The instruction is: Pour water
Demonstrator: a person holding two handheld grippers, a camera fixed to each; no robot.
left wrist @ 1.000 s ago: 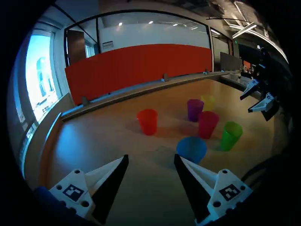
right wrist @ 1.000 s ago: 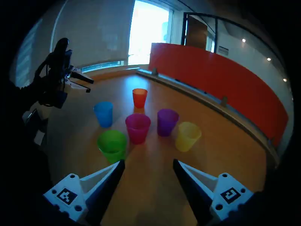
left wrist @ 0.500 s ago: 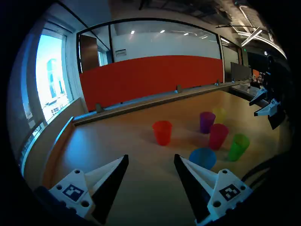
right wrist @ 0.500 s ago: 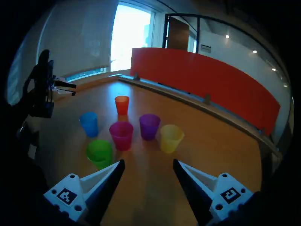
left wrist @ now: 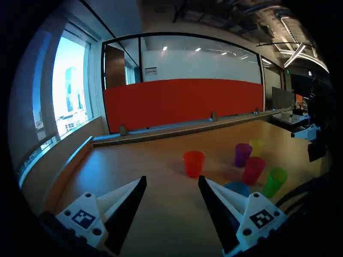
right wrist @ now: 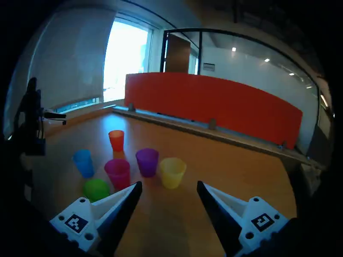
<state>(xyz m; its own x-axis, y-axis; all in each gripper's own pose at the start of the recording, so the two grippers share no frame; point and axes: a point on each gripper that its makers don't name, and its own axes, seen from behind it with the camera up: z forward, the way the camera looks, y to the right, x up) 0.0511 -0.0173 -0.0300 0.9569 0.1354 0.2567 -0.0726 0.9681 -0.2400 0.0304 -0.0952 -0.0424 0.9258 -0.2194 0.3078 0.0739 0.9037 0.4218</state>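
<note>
The left gripper (left wrist: pixel 171 177) and the right gripper (right wrist: pixel 169 183) each hold their fingers apart, clamping nothing, above the wooden tabletop (right wrist: pixel 231 171). Six plastic cups stand clustered ahead, one per colour: green cup (right wrist: pixel 96 188), magenta cup (right wrist: pixel 118 173), blue cup (right wrist: pixel 83 162), yellow cup (right wrist: pixel 173 172), purple cup (right wrist: pixel 147 162), orange cup (right wrist: pixel 116 140). The left gripper view hides most of the blue cup behind a finger; the right gripper view shows it whole but clips the green cup; contents cannot be made out.

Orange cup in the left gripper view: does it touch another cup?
No, the orange cup stands alone, with bare table between it and the purple cup.
</note>
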